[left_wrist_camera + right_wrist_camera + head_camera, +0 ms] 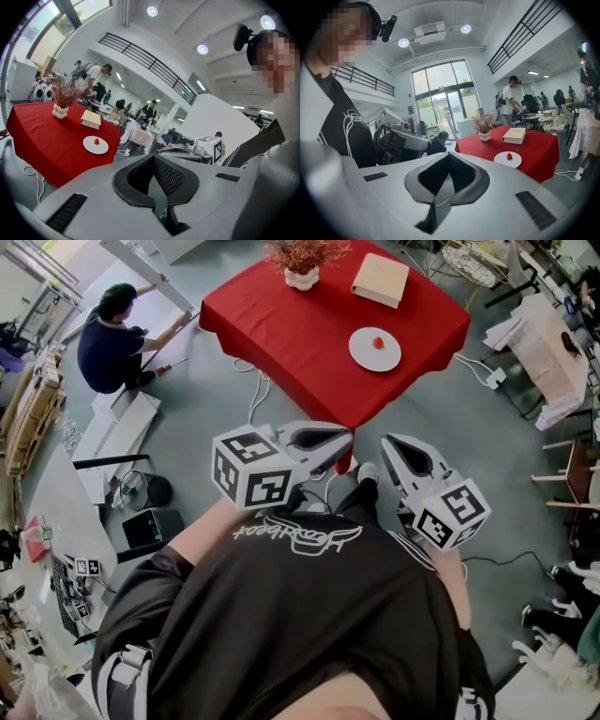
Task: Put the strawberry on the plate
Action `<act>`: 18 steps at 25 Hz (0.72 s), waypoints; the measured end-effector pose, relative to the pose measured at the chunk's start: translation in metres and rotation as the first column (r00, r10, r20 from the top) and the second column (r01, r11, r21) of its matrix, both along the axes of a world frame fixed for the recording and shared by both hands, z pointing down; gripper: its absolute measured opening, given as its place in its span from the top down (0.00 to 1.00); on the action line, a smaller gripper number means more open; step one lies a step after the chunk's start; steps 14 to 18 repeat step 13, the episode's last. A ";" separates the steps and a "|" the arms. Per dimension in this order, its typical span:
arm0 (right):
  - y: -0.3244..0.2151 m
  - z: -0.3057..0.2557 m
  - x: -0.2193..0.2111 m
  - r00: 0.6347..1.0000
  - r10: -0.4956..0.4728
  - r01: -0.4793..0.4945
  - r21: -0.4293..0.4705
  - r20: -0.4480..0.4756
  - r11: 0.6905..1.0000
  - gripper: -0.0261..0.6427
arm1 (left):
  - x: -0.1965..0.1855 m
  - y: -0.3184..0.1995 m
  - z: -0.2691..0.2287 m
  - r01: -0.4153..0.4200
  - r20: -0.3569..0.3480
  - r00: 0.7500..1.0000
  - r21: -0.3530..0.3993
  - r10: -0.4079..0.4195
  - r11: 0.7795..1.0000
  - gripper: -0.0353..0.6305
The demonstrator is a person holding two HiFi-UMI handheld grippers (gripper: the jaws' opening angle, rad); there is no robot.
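Sitting on the white plate (361, 354), the strawberry (378, 342) lies toward the near right corner of the red-clothed worktop (300, 343), well apart from you. Beyond it rest a tan book (381, 279) and a white vase of dried flowers (302, 277). You hold the left tool (345, 439) and right tool (386, 442) close in front of your body, tips toward the worktop, each with its jaws pressed together on nothing. Grey floor (441, 427) surrounds the worktop; a person (112, 338) sits on it at the left. White script crosses your black shirt (281, 615), unreadable from here.
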State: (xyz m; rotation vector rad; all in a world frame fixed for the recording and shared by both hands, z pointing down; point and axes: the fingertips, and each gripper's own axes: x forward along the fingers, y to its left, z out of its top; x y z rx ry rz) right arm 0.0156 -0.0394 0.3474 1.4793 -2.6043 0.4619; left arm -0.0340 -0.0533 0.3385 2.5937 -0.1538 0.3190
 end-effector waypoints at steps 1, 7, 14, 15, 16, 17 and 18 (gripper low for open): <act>0.000 0.000 0.000 1.000 0.000 0.000 0.001 0.000 1.000 0.95 | 0.000 0.000 0.000 0.001 0.001 1.000 -0.001 -0.001 1.000 0.94; -0.003 -0.001 0.001 1.000 0.003 -0.003 -0.001 0.003 1.000 0.95 | -0.001 -0.002 0.001 0.005 0.002 1.000 -0.006 -0.005 1.000 0.94; -0.006 0.000 0.002 1.000 0.001 -0.001 0.002 0.002 1.000 0.95 | 0.001 -0.004 0.002 0.007 0.002 1.000 -0.005 -0.007 1.000 0.94; -0.006 0.000 0.002 1.000 0.001 -0.001 0.002 0.002 1.000 0.95 | 0.001 -0.004 0.002 0.007 0.002 1.000 -0.005 -0.007 1.000 0.94; -0.006 0.000 0.002 1.000 0.001 -0.001 0.002 0.002 1.000 0.95 | 0.001 -0.004 0.002 0.007 0.002 1.000 -0.005 -0.007 1.000 0.94; -0.006 0.000 0.002 1.000 0.001 -0.001 0.002 0.002 1.000 0.95 | 0.001 -0.004 0.002 0.007 0.002 1.000 -0.005 -0.007 1.000 0.94; -0.006 0.000 0.002 1.000 0.001 -0.001 0.002 0.002 1.000 0.95 | 0.001 -0.004 0.002 0.007 0.002 1.000 -0.005 -0.007 1.000 0.94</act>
